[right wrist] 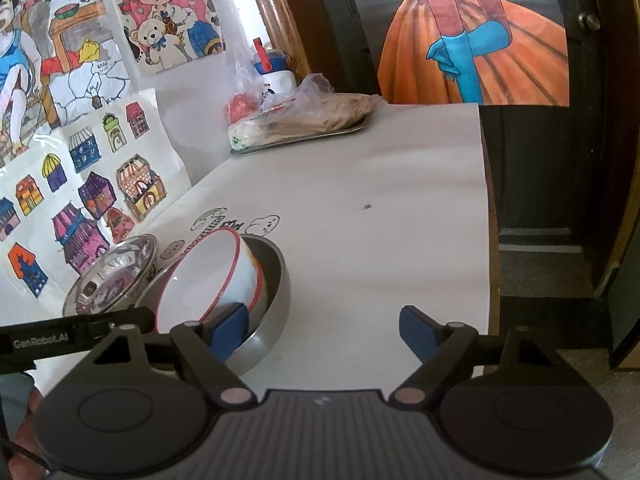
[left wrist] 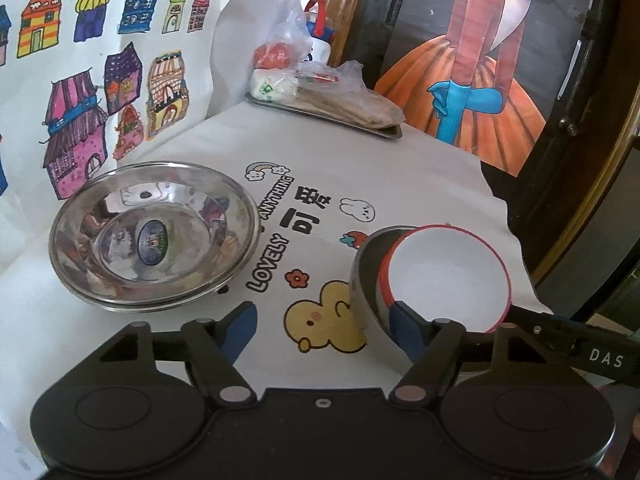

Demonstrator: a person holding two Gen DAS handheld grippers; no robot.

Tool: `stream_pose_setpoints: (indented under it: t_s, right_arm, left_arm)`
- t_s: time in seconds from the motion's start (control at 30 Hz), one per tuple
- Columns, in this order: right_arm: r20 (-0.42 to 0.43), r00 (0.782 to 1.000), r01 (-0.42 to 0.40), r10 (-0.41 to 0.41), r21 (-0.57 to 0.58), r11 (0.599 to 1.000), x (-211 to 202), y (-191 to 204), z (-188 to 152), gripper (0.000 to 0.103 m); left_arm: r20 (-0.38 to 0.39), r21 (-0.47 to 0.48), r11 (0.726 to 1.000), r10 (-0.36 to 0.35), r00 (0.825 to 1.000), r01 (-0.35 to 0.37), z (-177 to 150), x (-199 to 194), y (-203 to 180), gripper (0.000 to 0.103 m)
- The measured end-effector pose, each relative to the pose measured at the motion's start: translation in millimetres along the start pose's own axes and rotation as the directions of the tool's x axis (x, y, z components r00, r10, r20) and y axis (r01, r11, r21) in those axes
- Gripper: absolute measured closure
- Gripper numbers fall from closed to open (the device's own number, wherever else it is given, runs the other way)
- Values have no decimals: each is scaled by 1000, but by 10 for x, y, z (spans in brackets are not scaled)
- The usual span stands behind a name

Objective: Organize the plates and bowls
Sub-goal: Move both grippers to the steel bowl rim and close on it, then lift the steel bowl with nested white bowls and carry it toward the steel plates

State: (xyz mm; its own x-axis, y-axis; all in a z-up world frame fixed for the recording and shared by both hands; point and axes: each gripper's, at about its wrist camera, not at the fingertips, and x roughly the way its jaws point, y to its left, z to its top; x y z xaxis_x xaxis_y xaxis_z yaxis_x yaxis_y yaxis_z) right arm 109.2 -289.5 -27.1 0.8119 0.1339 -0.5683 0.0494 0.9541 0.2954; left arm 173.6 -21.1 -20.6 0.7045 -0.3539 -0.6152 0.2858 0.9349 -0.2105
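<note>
White bowl (left wrist: 448, 276) sits tilted in grey bowl (left wrist: 362, 280), nested for stacking; steel bowl (left wrist: 154, 236) at its 9 o'clock. Your left gripper (left wrist: 324, 326) and right gripper (right wrist: 322, 330) gape wide, nothing gripped.

I count three bowls: one shiny steel bowl (left wrist: 154, 236), one grey bowl (right wrist: 276, 296), and one white red-rimmed bowl (left wrist: 448, 276) tilted inside the grey. One metal tray (left wrist: 384, 131) at the back.

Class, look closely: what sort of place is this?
Probably a home. Children's house drawings are stuck to the wall, a cartoon tablecloth covers the table, and bagged food sits on a metal tray.
</note>
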Motion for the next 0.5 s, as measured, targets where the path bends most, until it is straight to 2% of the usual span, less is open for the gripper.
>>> stream_pose_setpoints:
  t_s: [0.13,0.27,0.5]
  right_arm:
    - [-15,999,-44,44,31,999,-1,-21,19,30]
    - [-39,996,-79,81,44,996,5,-24,70,42]
    - [-57,997,-58,59,21,998,59,13,172,50]
  left_arm:
    - [-10,-18,999,-32,999,31,20,5,10,41]
    - [-27,-20,998,-59,998,58,59,7,-17,57]
    - [-74,-78,995,-74,995,68,159,69,-16,66]
